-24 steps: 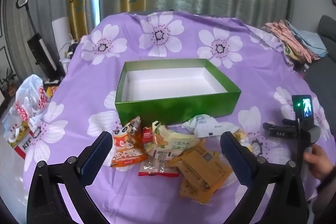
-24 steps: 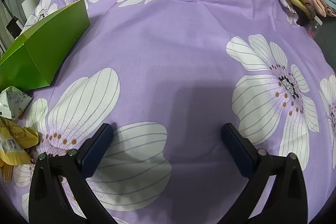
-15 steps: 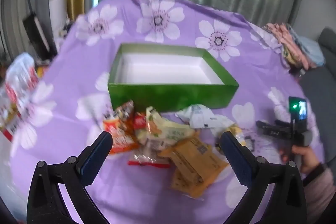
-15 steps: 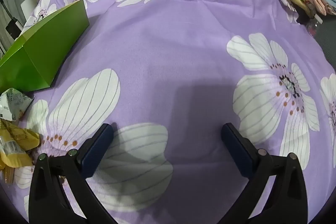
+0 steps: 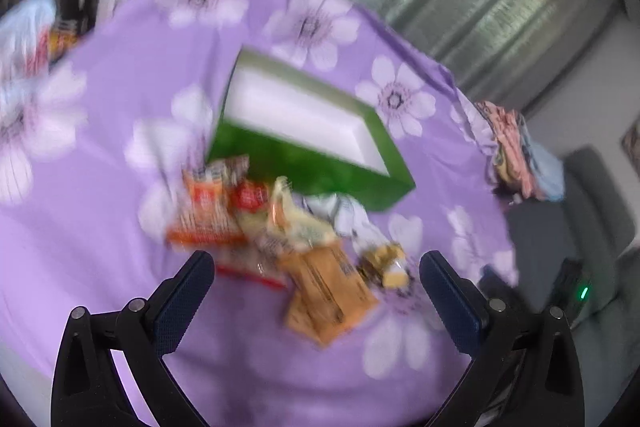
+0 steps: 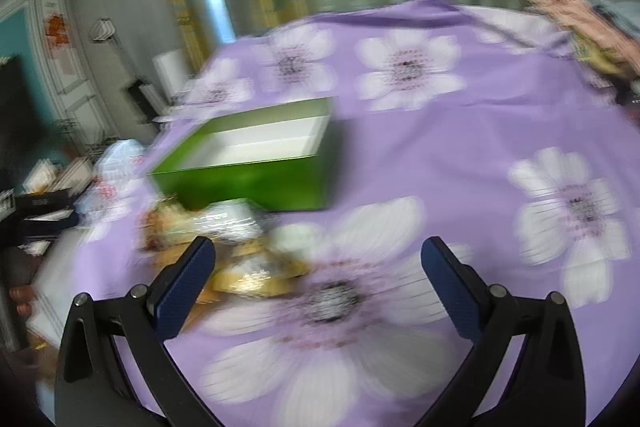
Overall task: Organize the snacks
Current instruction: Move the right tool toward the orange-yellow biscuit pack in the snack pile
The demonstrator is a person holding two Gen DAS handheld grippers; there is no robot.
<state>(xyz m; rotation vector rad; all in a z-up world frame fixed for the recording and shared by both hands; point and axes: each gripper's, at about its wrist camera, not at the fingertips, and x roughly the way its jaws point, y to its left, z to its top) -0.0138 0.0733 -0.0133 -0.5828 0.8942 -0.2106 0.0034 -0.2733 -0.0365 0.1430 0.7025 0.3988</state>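
Change: we swing both views; the right one, on bare cloth a moment ago, now faces the green box (image 6: 256, 183) and snack pile (image 5: 280, 239).
Left gripper (image 5: 316, 291): spread wide, holding nothing.
Right gripper (image 6: 318, 277): spread wide, holding nothing.
Meaning: we judge sorting not yet begun; box empty.

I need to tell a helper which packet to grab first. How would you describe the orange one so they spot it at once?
Find the green box on the purple flowered cloth. A heap of snacks lies along its near wall; the orange packet is at the heap's left end, beside a small red one. It is the only bright orange wrapper.
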